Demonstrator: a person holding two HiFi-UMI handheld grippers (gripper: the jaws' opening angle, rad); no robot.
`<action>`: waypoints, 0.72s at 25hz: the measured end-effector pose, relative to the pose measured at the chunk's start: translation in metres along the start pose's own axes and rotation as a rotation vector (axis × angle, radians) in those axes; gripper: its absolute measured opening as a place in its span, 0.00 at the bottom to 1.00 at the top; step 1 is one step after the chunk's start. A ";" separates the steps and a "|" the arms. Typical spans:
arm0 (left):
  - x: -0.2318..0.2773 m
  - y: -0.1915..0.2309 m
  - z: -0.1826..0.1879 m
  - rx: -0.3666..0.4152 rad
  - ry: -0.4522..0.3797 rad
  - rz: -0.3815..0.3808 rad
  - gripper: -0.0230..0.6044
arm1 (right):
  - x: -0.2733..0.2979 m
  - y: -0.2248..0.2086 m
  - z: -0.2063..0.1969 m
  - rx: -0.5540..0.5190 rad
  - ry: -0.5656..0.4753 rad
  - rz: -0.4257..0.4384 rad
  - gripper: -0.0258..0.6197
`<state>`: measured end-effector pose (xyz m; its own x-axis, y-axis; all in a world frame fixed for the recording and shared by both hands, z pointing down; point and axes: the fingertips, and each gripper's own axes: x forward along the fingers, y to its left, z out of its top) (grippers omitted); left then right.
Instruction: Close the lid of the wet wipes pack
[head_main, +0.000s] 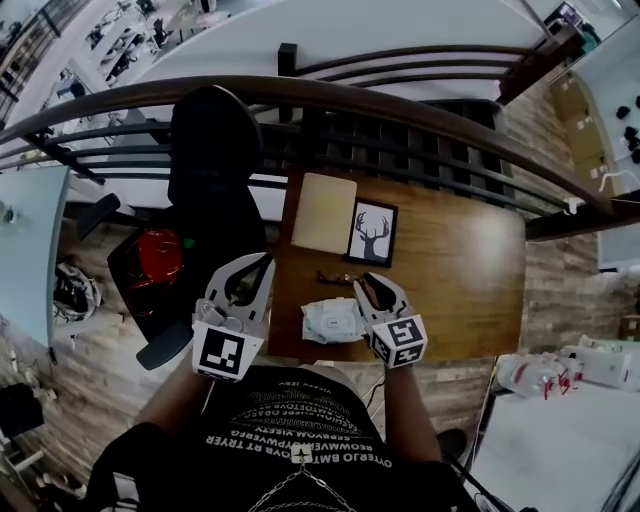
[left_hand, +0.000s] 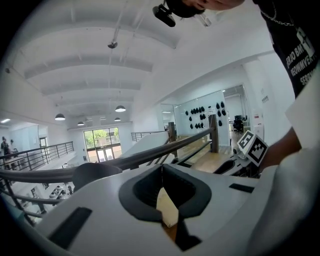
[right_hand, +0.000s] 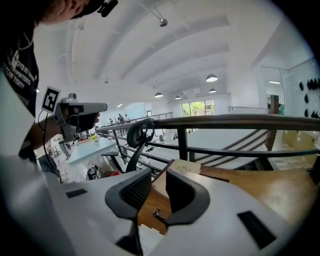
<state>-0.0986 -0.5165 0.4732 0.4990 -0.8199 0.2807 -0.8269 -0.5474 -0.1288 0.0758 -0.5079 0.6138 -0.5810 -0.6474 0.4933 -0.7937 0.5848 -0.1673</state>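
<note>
**Wet wipes pack at the table's near edge, between my two grippers**

Head view: the wet wipes pack (head_main: 332, 322) lies flat at the near edge of the table (head_main: 455, 270), its long axis along that edge. My left gripper (head_main: 262, 265) is just left of it and my right gripper (head_main: 378, 288) is over its right end.

Left gripper view: the jaw tips are pressed together on nothing. Only a cream board (left_hand: 167, 207) shows through their loop, and the pack does not show.

Right gripper view: the jaws are spread, with bare wood and one pack corner (right_hand: 147, 234) between them.
</note>
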 end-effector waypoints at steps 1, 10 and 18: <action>0.002 0.001 -0.001 0.002 -0.003 -0.005 0.08 | 0.007 -0.002 -0.006 0.005 0.013 -0.002 0.19; 0.014 0.011 -0.009 0.008 0.003 -0.035 0.08 | 0.054 -0.010 -0.069 0.032 0.141 -0.004 0.19; 0.021 0.010 -0.013 0.008 0.002 -0.022 0.08 | 0.087 -0.017 -0.134 0.056 0.282 0.012 0.19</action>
<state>-0.1001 -0.5370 0.4898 0.5165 -0.8075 0.2851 -0.8138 -0.5664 -0.1300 0.0628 -0.5080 0.7738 -0.5233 -0.4746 0.7078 -0.8005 0.5585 -0.2173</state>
